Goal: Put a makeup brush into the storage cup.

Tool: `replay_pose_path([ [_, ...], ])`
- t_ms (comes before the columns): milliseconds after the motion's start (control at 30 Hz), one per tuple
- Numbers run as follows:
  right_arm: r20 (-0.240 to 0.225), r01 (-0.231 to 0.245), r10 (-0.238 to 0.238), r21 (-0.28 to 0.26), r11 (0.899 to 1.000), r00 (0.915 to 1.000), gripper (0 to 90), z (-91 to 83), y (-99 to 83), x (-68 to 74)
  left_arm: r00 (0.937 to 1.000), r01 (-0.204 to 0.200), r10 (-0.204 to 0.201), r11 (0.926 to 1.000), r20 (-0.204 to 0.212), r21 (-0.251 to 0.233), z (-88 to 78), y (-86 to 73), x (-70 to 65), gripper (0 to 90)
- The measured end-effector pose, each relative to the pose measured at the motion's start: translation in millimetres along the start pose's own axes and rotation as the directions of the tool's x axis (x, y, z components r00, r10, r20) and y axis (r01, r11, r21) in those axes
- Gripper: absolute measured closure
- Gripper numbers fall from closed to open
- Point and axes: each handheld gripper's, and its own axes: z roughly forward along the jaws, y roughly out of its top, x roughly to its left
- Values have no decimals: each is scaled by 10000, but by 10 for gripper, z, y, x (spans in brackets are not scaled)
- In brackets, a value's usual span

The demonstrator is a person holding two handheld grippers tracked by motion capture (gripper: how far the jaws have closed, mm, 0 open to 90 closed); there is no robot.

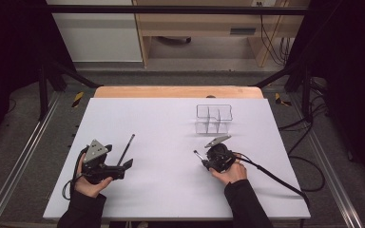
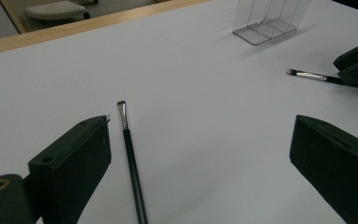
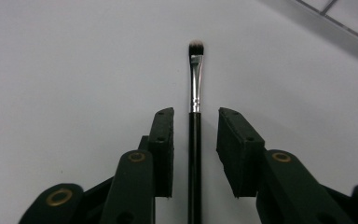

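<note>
On the white table (image 1: 171, 190), high view: left gripper (image 1: 123, 167) sits near the front-left, held in the person's left hand (image 1: 89, 183), grey three-cornered plate on top. A long thin black brush (image 1: 126, 150) lies on the table just beside it, running up and away from the jaw end. Right gripper (image 1: 203, 159) is front-right of centre, in the right hand (image 1: 230, 173), cable trailing off to the right edge. A second brush tip (image 1: 197, 153) pokes out of its front toward the left. Clear divided organizer (image 1: 213, 118) stands farther back, well apart from both grippers. Jaw gaps are too small to read here.

Left gripper view: jaws spread wide, nothing between them. Angled-tip brush (image 2: 131, 158) lies flat on the table just inside the left jaw, close to it but contact can't be confirmed. Organizer (image 2: 270, 21) at top right, empty compartments as far as visible. Right gripper (image 2: 356, 60) at far right with its brush (image 2: 307, 74) sticking out, bristles pointing left.

Right gripper view: jaws partly spread, straddling the round-tip brush (image 3: 195, 116). Handle runs straight down the middle of the gap, visible clearance on both sides, so not pinched. Silver ferrule and bristles extend past the jaw tips. Organizer edge (image 3: 335, 23) shows at top right.
</note>
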Motion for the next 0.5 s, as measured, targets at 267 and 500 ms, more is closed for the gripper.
replay_pose_path([
  [267, 130, 593, -609, 1018, 9930, 9981, 520, -62, 150, -36, 10000, -16, 16, 10000, 20, 27, 1, 1, 0, 44],
  [500, 50, 1023, -1055, 2031, 9738, 9944, 424, -13, 234, -38, 10000, 5, -5, 10000, 30, 52, 6, -1, 0, 44],
])
